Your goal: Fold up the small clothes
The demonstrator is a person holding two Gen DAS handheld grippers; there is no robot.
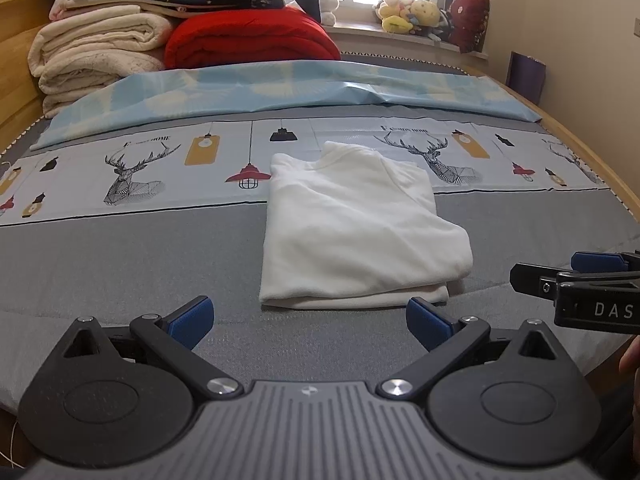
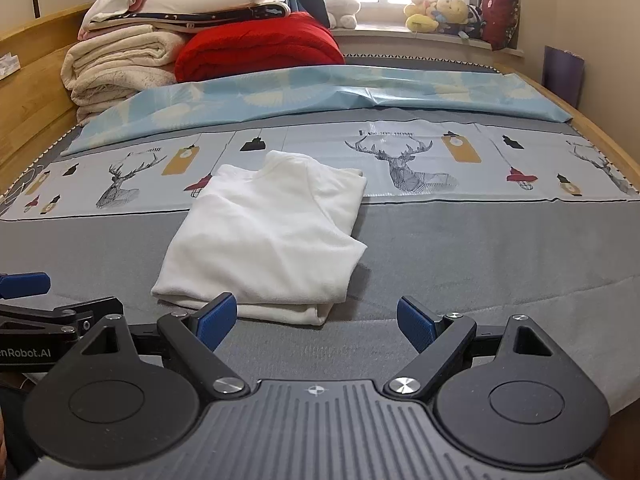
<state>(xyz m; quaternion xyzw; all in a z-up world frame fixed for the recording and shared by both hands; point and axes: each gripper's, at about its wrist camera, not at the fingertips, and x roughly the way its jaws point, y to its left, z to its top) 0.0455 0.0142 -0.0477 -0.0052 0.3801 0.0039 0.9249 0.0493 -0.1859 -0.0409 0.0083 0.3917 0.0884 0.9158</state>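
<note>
A small white garment [image 1: 356, 220] lies folded into a compact rectangle on the grey bed cover [image 1: 120, 260], its collar end pointing away from me. My left gripper [image 1: 310, 322] hovers open just short of the garment's near edge, nothing between its blue pads. In the right wrist view the same white garment [image 2: 264, 240] sits ahead and slightly left. My right gripper [image 2: 316, 322] is open too, its left pad close to the garment's near hem. Each gripper shows at the edge of the other's view: the right gripper [image 1: 576, 280], the left gripper [image 2: 28, 292].
A deer-print sheet [image 1: 140, 168] and a light blue cloth [image 1: 280, 88] stretch across the bed behind the garment. Stacked cream blankets [image 1: 96, 52] and a red quilt [image 1: 248, 36] fill the far left. Plush toys [image 1: 412, 14] line the windowsill. Wooden bed rails [image 2: 616, 156] run along both sides.
</note>
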